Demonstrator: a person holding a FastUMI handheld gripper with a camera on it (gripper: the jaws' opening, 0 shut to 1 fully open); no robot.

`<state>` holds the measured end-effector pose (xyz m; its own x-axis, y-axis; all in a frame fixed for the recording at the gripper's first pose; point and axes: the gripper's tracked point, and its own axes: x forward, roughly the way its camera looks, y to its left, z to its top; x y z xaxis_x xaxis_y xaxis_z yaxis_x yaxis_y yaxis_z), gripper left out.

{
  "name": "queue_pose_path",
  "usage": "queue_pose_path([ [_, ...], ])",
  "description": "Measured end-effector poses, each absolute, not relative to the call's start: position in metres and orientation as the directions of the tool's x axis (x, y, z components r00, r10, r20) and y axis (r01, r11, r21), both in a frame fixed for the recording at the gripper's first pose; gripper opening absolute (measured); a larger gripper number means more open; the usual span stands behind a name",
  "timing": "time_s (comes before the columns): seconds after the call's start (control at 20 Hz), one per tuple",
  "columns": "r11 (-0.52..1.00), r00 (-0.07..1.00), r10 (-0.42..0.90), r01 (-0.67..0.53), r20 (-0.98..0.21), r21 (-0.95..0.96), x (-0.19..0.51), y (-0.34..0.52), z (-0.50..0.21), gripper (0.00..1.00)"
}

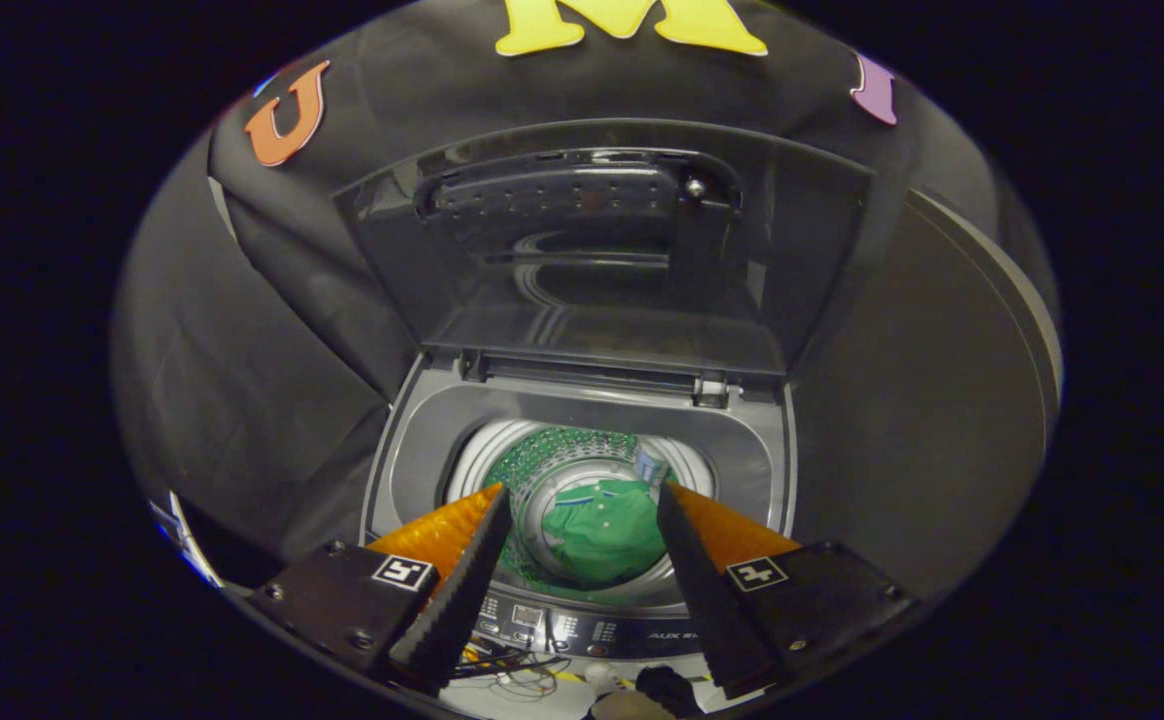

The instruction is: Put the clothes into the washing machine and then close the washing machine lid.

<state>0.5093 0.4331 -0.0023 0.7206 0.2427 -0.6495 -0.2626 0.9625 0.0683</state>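
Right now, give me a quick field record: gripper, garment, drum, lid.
gripper: two-finger gripper open, holding nothing, above the front rim of the washer
garment: green collared shirt lying at the bottom of the drum, seen between the fingers
drum: perforated metal drum of the grey top-loading washing machine
lid: dark translucent lid raised upright at the back, not yet closed

Black cloth wall [272, 330] hangs all around, draped in loose folds at nine o'clock. A tangle of thin wires [512, 672] lies at six o'clock.
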Motion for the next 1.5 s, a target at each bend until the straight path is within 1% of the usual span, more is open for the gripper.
queue_pose_path([
  [0.35, 0.965, 0.793, 0.242, -0.258, -0.560, 0.051, 0.518, 0.432, 0.033, 0.92],
  [0.55, 0.967, 0.836, 0.235, -0.250, -0.496, 0.036, 0.517, 0.433, 0.071, 0.92],
  [0.85, 0.972, 0.896, 0.224, -0.233, -0.384, 0.025, 0.539, 0.442, 0.131, 0.92],
  [1.2, 0.980, 0.923, 0.200, -0.194, -0.330, 0.052, 0.575, 0.457, 0.183, 0.92],
  [1.5, 0.985, 0.924, 0.170, -0.158, -0.342, 0.063, 0.615, 0.468, 0.200, 0.92],
])
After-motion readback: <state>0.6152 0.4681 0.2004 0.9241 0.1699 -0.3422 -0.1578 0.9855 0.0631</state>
